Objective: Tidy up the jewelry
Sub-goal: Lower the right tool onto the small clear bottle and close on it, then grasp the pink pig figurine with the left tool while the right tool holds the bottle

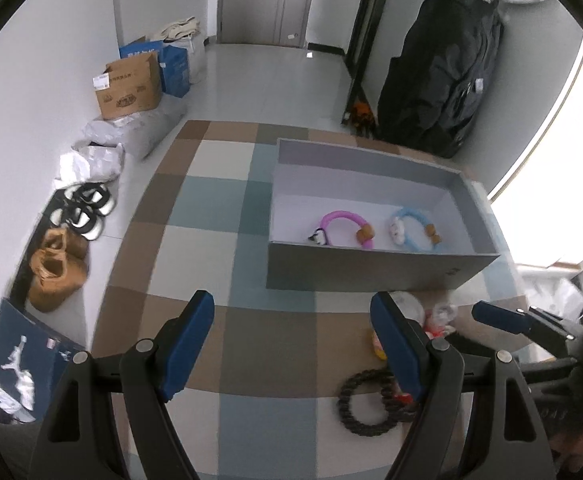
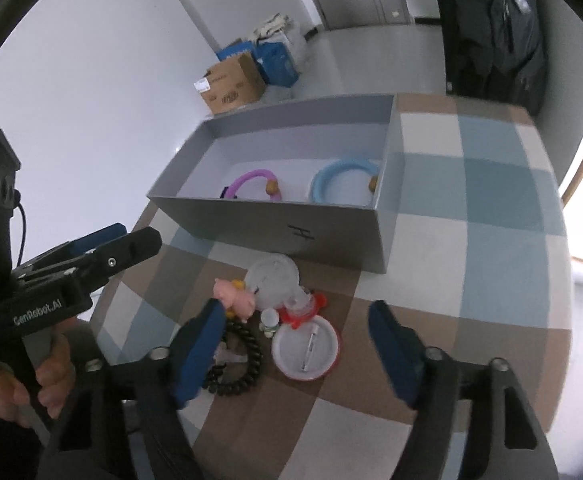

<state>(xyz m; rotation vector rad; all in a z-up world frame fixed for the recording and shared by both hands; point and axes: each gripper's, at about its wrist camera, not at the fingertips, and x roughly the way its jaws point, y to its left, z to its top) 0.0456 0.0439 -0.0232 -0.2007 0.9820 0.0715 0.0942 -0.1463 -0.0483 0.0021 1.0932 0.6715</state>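
**Two bracelets in the grey box, the rest on the checked cloth**

The grey box (image 1: 375, 272) stands on a checked tablecloth (image 1: 219, 208) of brown, cream and blue squares. Inside it, on the pale floor, lie two bracelets side by side and apart: a pink bracelet (image 1: 345, 216) with a small black-and-white charm and a brown bead, and a light blue bracelet (image 1: 413, 216) with a white fluffy charm and brown beads.

In front of the box's near wall, a small cluster sits on the cloth. From the right wrist view it holds a clear round lid (image 2: 274, 280) nearest the box, a pink pig figure (image 2: 235, 298) just beside it, a red piece with a clear dome (image 2: 303, 306), a round red-rimmed badge (image 2: 305, 346) lying back-up with its pin showing, and a dark beaded bracelet (image 2: 239, 360) to the badge's left, partly hidden behind a blue finger pad. The left wrist view shows the same dark beaded bracelet (image 1: 361, 404) coiled in two loops.

The right gripper (image 2: 295, 344) hangs above this cluster with its jaws spread wide, grasping nothing. The left gripper (image 1: 293, 340) is likewise wide open and empty, over bare cloth to the left of the cluster; the person's left hand (image 2: 47, 376) shows on its handle.

Beyond the table, on the floor along the white wall, are a cardboard box (image 1: 129, 86), blue bags, white plastic bags, and pairs of shoes (image 1: 57, 268). A black coat (image 1: 439, 72) hangs at the far right.
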